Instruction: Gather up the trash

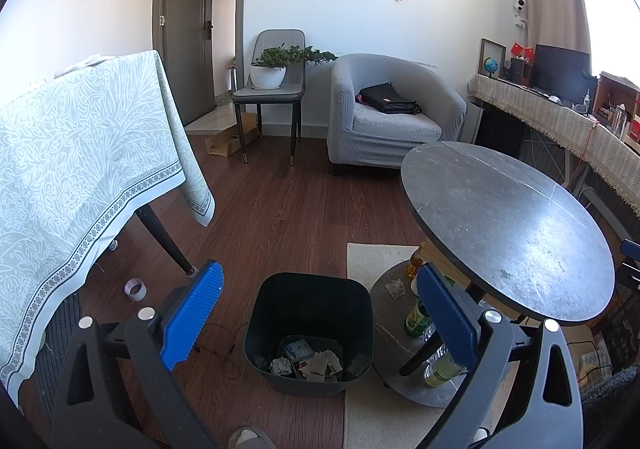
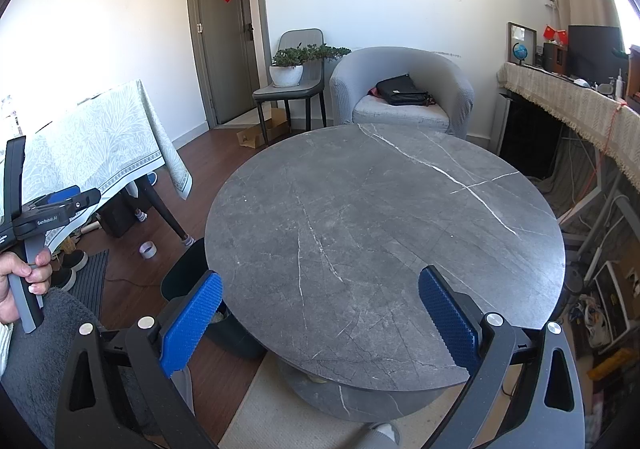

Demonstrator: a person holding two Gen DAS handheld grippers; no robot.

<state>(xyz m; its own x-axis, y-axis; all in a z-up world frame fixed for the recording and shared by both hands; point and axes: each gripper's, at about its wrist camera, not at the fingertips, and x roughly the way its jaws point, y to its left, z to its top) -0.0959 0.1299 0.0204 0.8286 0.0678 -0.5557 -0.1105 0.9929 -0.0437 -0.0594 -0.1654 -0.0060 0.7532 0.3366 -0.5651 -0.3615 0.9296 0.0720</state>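
Note:
A dark bin (image 1: 280, 333) stands on the wood floor beside the round grey table (image 1: 508, 233). Crumpled paper and wrappers (image 1: 308, 361) lie in its bottom. My left gripper (image 1: 320, 309) is open and empty, held above the bin. A crumpled tissue (image 1: 395, 287) lies on the table's lower shelf. My right gripper (image 2: 320, 313) is open and empty above the near part of the table top (image 2: 380, 233), which is bare. The bin's edge (image 2: 180, 277) shows left of the table in the right wrist view, and the left gripper (image 2: 60, 201) is there in a hand.
Bottles (image 1: 416, 319) stand on the table's lower shelf. A tape roll (image 1: 135, 289) lies on the floor near a table with a green cloth (image 1: 80, 169). A grey armchair (image 1: 392, 117) with a black bag and a chair with a potted plant (image 1: 272, 69) stand by the far wall.

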